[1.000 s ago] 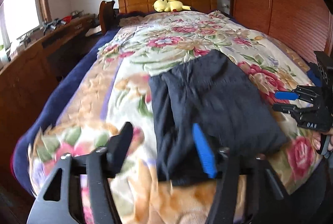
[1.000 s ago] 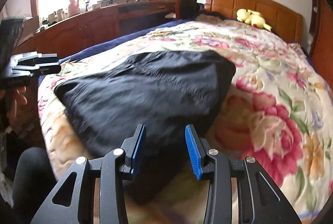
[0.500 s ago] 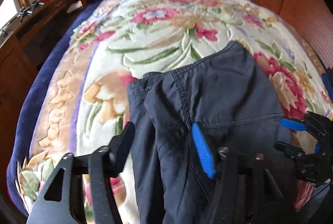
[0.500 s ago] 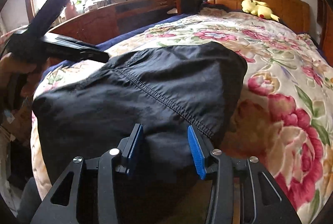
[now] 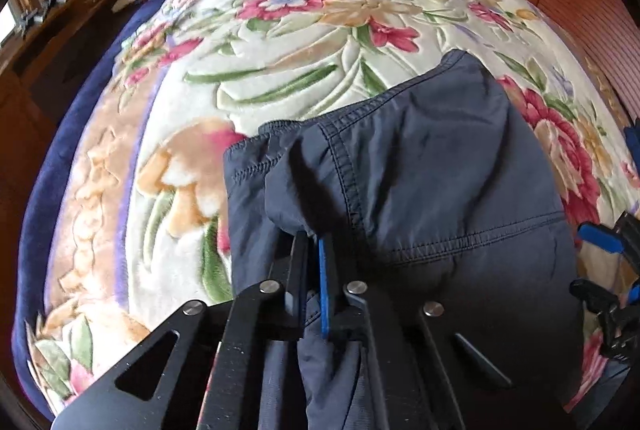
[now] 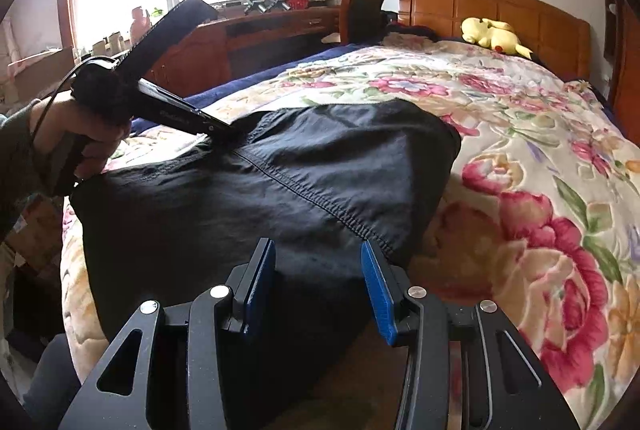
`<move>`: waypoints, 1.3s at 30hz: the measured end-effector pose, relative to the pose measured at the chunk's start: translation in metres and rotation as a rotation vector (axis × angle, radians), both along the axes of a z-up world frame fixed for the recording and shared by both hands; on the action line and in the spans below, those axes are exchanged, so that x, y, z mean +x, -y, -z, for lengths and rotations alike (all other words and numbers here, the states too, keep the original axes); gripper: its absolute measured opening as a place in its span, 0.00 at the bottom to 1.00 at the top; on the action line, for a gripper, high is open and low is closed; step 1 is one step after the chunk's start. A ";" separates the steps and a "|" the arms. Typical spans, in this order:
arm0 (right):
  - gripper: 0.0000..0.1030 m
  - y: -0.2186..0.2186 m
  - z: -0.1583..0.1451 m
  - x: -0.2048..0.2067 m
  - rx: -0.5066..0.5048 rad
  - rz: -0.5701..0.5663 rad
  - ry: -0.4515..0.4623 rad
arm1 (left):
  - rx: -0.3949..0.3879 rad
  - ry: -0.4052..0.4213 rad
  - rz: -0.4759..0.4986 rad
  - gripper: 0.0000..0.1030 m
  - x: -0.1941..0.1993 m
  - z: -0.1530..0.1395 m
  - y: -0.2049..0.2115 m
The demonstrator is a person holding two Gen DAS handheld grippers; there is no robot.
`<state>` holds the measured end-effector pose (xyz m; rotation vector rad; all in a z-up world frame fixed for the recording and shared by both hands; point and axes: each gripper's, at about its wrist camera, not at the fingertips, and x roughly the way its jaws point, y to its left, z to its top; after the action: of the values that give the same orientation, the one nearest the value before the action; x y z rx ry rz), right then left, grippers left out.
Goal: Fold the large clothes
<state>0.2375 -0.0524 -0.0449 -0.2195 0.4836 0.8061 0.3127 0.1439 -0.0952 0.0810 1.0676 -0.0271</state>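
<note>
While the dark garment point(image 5: 432, 182) lies limp near the bed's point(image 5: 280, 42) foot edge, the left gripper point(image 5: 314, 242) pinches its hem; the right gripper point(image 6: 318, 262) hovers half-open, empty. Soft, light cloth: best gripped at seamed edges.

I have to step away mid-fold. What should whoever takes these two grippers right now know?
Left gripper: jaws shut on a pinch of the dark navy folded garment near its left edge.
Right gripper: jaws open, at the garment's right edge, gripping nothing.
Garment lies on the floral blanket at the foot of the bed, already folded over at least once.
Left: grip with the right, probably make the next fold.
</note>
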 end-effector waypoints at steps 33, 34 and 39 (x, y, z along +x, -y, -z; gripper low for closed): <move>0.45 -0.003 0.010 0.009 0.010 0.015 -0.020 | -0.008 0.218 -0.137 0.48 -0.183 -0.014 -0.045; 0.45 -0.003 0.010 0.009 0.008 0.017 -0.020 | -0.023 0.214 -0.145 0.48 -0.189 -0.007 -0.047; 0.52 -0.006 0.011 0.014 -0.012 0.030 -0.030 | -0.077 0.225 -0.160 0.48 -0.212 0.010 -0.052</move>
<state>0.2519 -0.0468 -0.0556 -0.2115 0.5190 0.7784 0.1008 0.1961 -0.1051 -0.0700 0.8444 0.0840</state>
